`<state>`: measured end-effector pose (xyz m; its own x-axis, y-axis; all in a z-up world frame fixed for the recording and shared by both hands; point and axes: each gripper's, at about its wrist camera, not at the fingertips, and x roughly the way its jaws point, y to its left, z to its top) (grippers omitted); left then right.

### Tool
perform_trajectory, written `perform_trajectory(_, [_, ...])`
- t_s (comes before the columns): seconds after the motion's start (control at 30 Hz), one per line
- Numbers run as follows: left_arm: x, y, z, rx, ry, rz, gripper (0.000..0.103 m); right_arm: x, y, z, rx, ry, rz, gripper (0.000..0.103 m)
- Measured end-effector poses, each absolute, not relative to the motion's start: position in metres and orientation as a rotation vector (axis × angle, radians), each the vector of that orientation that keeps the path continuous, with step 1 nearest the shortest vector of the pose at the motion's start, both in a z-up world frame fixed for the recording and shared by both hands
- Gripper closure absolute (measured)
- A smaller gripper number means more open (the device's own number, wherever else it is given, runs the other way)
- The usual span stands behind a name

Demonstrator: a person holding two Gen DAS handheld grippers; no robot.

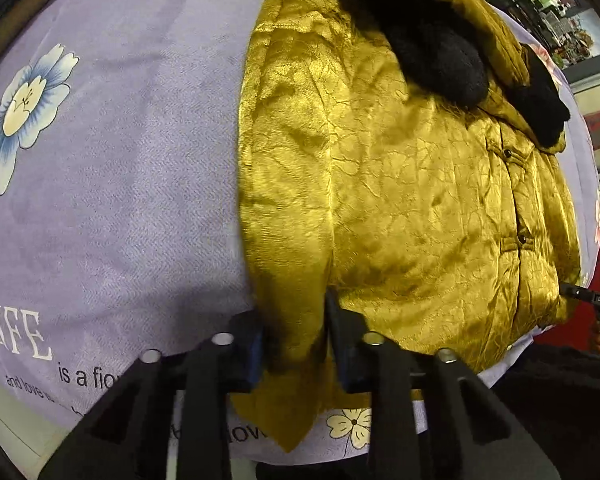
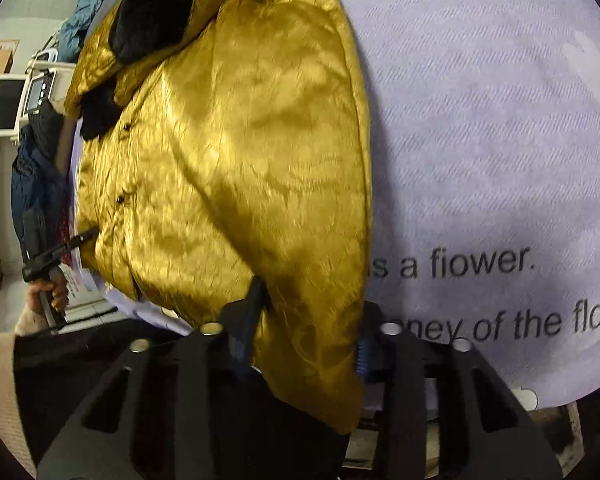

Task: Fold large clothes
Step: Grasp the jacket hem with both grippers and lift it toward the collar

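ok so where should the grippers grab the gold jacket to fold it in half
Take the gold jacket by its bottom hem, one corner per gripper, coming from the near table edge. It lies flat and buttoned on the lilac cloth, collar far away. The left gripper and right gripper already pinch those hem corners, ready to carry them towards the black collar.

The jacket (image 1: 400, 200) is a golden cloth with a satin sheen, glossy where the light strikes and finely crinkled all over; its collar (image 1: 440, 52) is black, matt and fuzzy, like fleece. Small dark buttons (image 1: 523, 237) look hard and slightly shiny. Under it the cover (image 1: 120, 160) is a lilac woven cloth, matt, with a visible twill grain and flat printed flowers and lettering. The left hand-held gripper (image 1: 294, 344) is matt black plastic with bright metal studs, and the right hand-held gripper (image 2: 312, 332) looks the same.
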<state>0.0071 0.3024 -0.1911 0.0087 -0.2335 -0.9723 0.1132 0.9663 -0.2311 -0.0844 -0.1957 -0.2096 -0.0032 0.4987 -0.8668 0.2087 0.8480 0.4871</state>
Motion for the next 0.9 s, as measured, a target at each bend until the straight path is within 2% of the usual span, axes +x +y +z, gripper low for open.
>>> perform_trajectory(0.03, [0.006,0.301,-0.189,-0.093,1.532,-0.279,0.091,-0.088,-0.196,-0.209,0.581,1.58,0.26,0.083])
perform_trajectory(0.17, [-0.009,0.291,-0.17,-0.033,1.5,-0.317,0.095,-0.094,-0.196,-0.203,0.588,1.56,0.255,0.092])
perform_trajectory(0.5, [-0.065,0.289,-0.158,0.0,1.602,-0.377,0.096,-0.132,-0.204,-0.194,0.572,1.656,0.28,0.094])
perform_trajectory(0.63, [-0.056,0.283,-0.15,-0.045,1.594,-0.356,0.096,-0.131,-0.205,-0.194,0.602,1.676,0.273,0.094])
perform_trajectory(0.9, [0.008,0.236,-0.108,-0.074,1.381,-0.432,0.096,-0.046,-0.183,-0.167,0.608,1.53,0.398,0.094])
